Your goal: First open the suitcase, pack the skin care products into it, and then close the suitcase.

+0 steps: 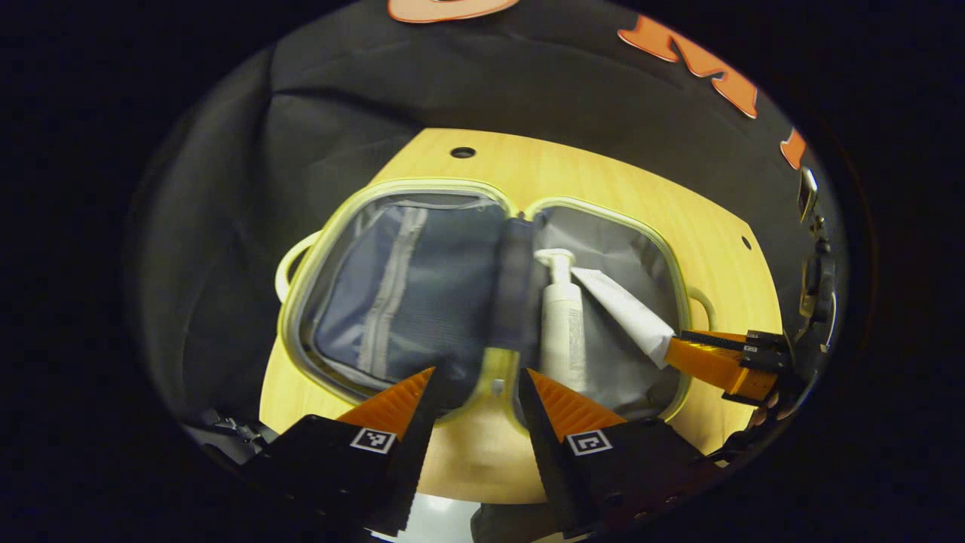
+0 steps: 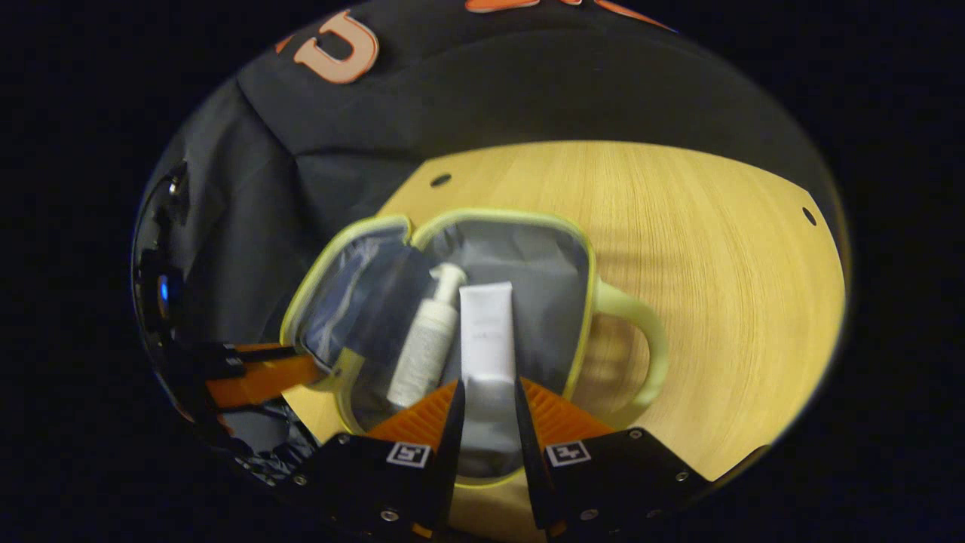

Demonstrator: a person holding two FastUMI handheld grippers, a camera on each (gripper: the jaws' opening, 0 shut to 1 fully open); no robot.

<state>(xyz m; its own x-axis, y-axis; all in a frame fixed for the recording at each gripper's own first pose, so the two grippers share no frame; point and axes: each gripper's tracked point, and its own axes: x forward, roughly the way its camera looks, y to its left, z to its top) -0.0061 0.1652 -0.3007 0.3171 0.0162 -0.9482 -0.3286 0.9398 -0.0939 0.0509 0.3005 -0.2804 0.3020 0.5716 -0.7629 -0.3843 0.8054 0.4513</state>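
A pale green suitcase (image 1: 301, 264) lies open flat on the wooden table (image 1: 603, 188). Its left half shows a grey zipped lining. In its right half (image 2: 543, 249) a white pump bottle (image 1: 564, 324) (image 2: 426, 347) lies lengthwise. Beside the bottle, a white tube (image 1: 622, 313) (image 2: 486, 332) points into that half, and my right gripper (image 2: 488, 382) (image 1: 671, 351) is shut on the tube's tail end. My left gripper (image 1: 479, 371) hovers open over the suitcase's near rim at the hinge, holding nothing; it also shows in the right gripper view (image 2: 317, 366), by the left half's edge.
The suitcase's looped handle (image 2: 641, 339) sticks out over bare table on the right side. A second handle (image 1: 290, 264) juts from the left half. Black cloth wall stands close behind the table. Small holes (image 1: 462, 152) mark the table's far corners.
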